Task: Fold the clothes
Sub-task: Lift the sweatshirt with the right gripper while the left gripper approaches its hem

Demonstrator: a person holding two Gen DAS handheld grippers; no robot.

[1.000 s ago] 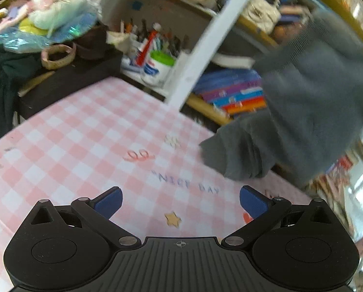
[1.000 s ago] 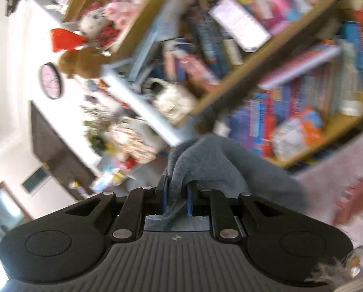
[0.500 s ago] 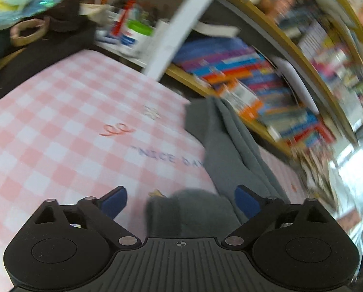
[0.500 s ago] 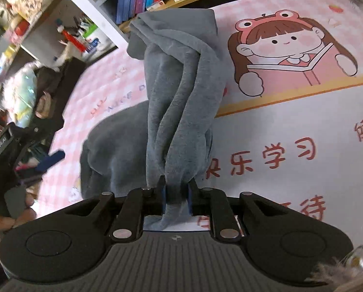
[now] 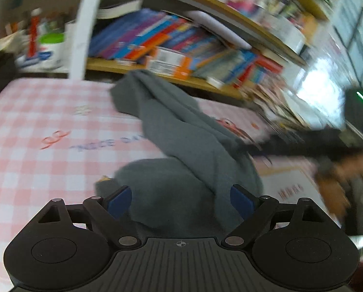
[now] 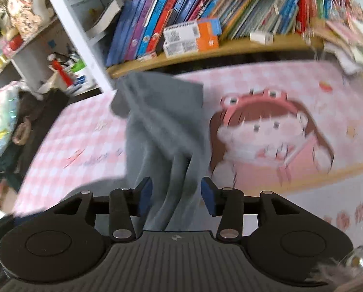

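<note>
A grey garment (image 5: 181,131) lies bunched in a long heap on the pink checked table cover (image 5: 35,126). It runs from the far table edge toward me. My left gripper (image 5: 180,200) is open, its blue pads on either side of the garment's near end. In the right wrist view the same garment (image 6: 162,121) lies in folds, and my right gripper (image 6: 176,196) is open with the cloth lying loose between its fingers. The right gripper also shows blurred at the right of the left wrist view (image 5: 278,146).
A bookshelf (image 6: 205,24) full of books stands along the table's far edge, with a white post (image 5: 81,24). The table cover carries a cartoon girl print (image 6: 266,133). Clutter and dark cloth (image 6: 11,126) lie beyond the left edge.
My right gripper brought the garment down onto the table and opened, letting go of it. My left gripper moved right over the garment's near end and stayed open.
</note>
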